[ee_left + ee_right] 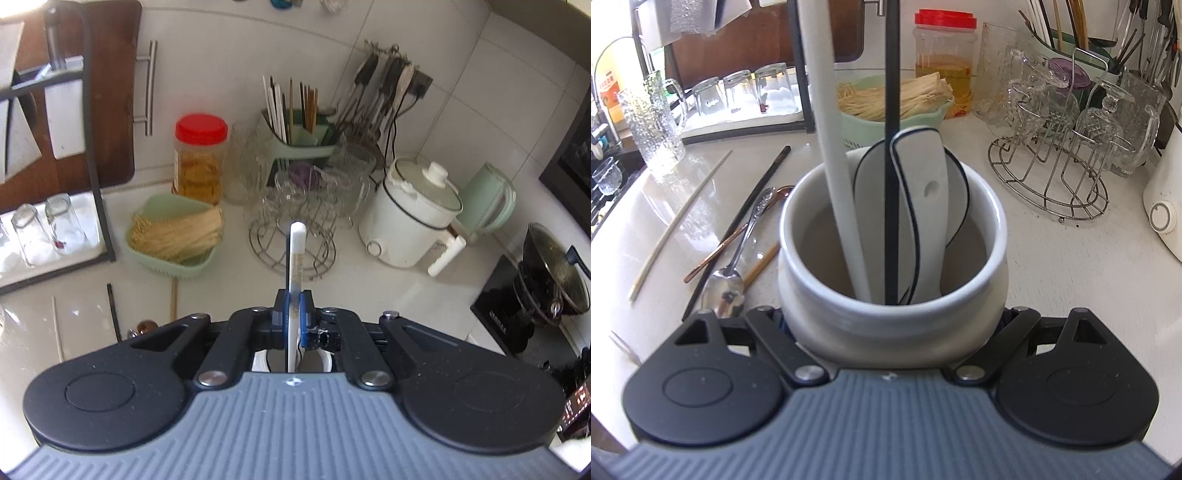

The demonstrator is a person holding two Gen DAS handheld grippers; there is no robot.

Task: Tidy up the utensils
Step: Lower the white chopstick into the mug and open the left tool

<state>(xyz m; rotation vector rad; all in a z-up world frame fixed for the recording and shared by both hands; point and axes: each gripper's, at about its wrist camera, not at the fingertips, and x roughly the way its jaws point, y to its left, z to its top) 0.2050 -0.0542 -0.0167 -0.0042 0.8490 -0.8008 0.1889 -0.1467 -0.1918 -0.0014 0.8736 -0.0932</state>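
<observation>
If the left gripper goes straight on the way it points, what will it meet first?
Probably the wire glass rack, just beyond the white chopstick held by the left gripper. Depth is unclear; the countertop might come first.

A home kitchen: a pale tabletop (pixel 369 291) against white wall tiles carries a white electric cooker (pixel 410 221), a green chopstick holder (pixel 299 136), a wire rack of glasses (pixel 1056 162) and, at the right edge, a wok (pixel 554 273) on a stove.

White tiled wall (pixel 461 66) behind a glossy pale countertop (pixel 388 295), daylight reflecting.
</observation>
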